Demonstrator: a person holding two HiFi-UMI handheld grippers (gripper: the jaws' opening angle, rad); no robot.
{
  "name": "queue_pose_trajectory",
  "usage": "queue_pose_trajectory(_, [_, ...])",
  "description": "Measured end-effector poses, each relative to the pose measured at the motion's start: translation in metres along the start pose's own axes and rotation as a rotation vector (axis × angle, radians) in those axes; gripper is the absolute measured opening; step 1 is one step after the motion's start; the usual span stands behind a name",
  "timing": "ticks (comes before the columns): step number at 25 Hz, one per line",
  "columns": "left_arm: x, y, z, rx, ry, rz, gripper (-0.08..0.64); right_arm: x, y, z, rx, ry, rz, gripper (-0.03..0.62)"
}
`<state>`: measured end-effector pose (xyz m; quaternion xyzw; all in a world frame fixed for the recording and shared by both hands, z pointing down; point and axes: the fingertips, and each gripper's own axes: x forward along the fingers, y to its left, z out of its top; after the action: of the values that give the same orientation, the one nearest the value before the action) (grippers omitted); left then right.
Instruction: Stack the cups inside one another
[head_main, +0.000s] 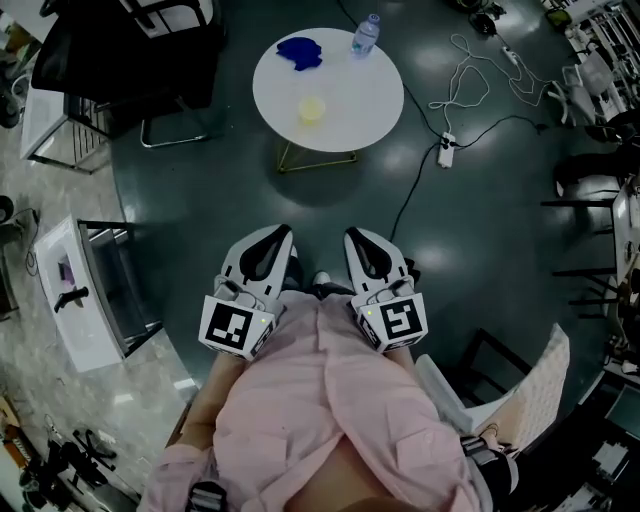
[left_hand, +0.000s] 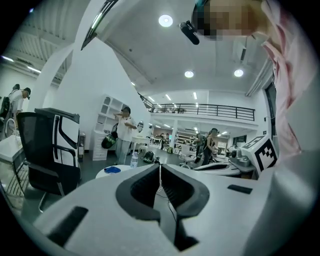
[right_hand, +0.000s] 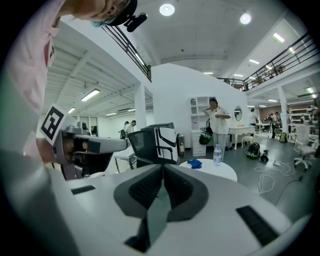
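A pale yellow cup (head_main: 312, 110) stands on a round white table (head_main: 360, 100) some way ahead of me. A blue thing (head_main: 298, 52) lies near the table's far edge; its shape is unclear. It also shows as a blue lump (right_hand: 194, 163) in the right gripper view and a smaller blue lump (left_hand: 113, 169) in the left gripper view. My left gripper (head_main: 283, 232) and right gripper (head_main: 351, 235) are held side by side close to the person's chest, well short of the table. Both are shut with nothing between the pads, as the left gripper (left_hand: 160, 167) and right gripper (right_hand: 163, 167) show in their own views.
A water bottle (head_main: 366, 35) stands at the table's far rim. A black office chair (head_main: 130, 60) is left of the table, and a power strip with cables (head_main: 446, 150) lies on the dark floor to its right. A white cart (head_main: 85, 300) stands at my left. A person (right_hand: 218, 122) stands beyond the table.
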<state>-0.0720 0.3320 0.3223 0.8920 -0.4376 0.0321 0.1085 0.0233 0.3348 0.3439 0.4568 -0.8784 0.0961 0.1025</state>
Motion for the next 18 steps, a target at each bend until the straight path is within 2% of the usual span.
queue_pose_trajectory(7, [-0.002,0.033,-0.005,-0.033,0.003,0.011,0.009,0.027,0.005,-0.004,0.030,0.001,-0.021,0.035])
queue_pose_trajectory(18, [0.008,0.063,-0.012,-0.078,0.009,0.051,0.009,0.057,0.000,-0.015,0.054,0.034,-0.001,0.035])
